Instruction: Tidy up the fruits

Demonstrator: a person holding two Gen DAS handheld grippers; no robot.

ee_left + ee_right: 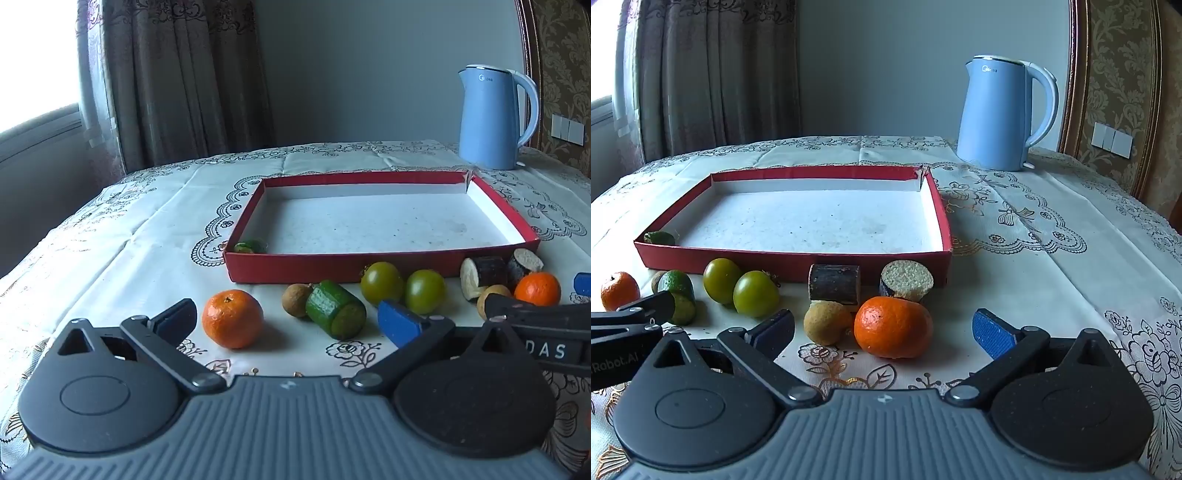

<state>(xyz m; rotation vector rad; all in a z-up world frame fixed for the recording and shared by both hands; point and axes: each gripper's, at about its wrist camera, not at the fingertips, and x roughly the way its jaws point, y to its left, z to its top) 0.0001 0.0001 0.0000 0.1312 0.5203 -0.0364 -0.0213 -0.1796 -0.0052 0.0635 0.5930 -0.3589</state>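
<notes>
A shallow red tray (332, 265) (798, 260) with a white floor lies on the table; a green cucumber piece (251, 246) (659, 238) sits in its near left corner. In front of it lie a tangerine (232, 318), a longan (295, 300), a cucumber chunk (335, 309), two green tomatoes (402, 287) (738, 286) and two eggplant pieces (871, 282). My left gripper (290, 319) stands open around the left tangerine and cucumber chunk, touching neither. My right gripper (884, 330) is open around another tangerine (893, 326) and a longan (827, 322).
A light blue electric kettle (493, 118) (1004, 112) stands at the back right of the table. A patterned white tablecloth (1052, 258) covers the table. Curtains hang behind on the left, and a wall with switches is at the right.
</notes>
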